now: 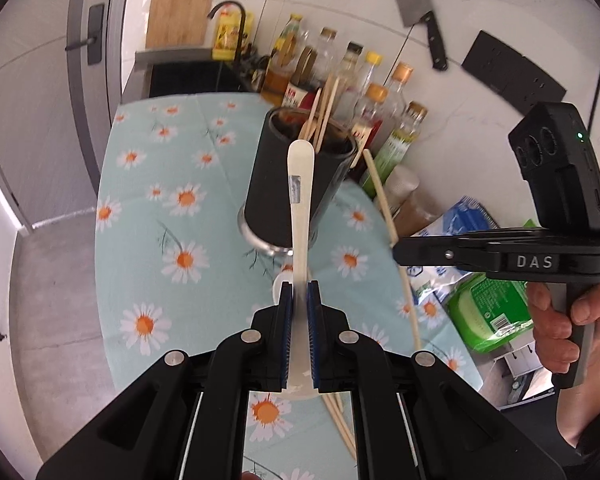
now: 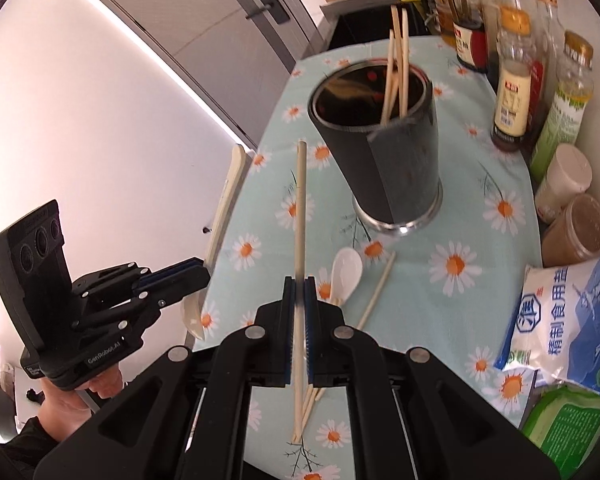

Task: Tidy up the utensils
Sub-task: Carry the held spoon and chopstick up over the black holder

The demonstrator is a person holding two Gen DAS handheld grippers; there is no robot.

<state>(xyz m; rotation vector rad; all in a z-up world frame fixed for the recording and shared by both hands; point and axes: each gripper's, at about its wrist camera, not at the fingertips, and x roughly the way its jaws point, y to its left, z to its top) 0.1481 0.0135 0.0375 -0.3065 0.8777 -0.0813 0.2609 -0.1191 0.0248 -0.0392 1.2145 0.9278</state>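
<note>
Blue pads of the left gripper (image 1: 299, 300) pinch a cream spoon (image 1: 300, 200); its bowl is hidden below the fingers, handle pointing ahead at the black holder (image 1: 300, 184). Right gripper (image 2: 299, 294) clamps one chopstick (image 2: 300, 208), lower end cut off behind the linkage. Just right of that claw lie a white spoon (image 2: 346, 270) and loose chopsticks (image 2: 374, 292), partly covered. Farther ahead, the holder carries chopsticks; its inside is dark and blurred. Bottles (image 2: 512, 92) beyond.

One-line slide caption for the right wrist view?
Right gripper holds a chopstick short of the black utensil holder.
</note>
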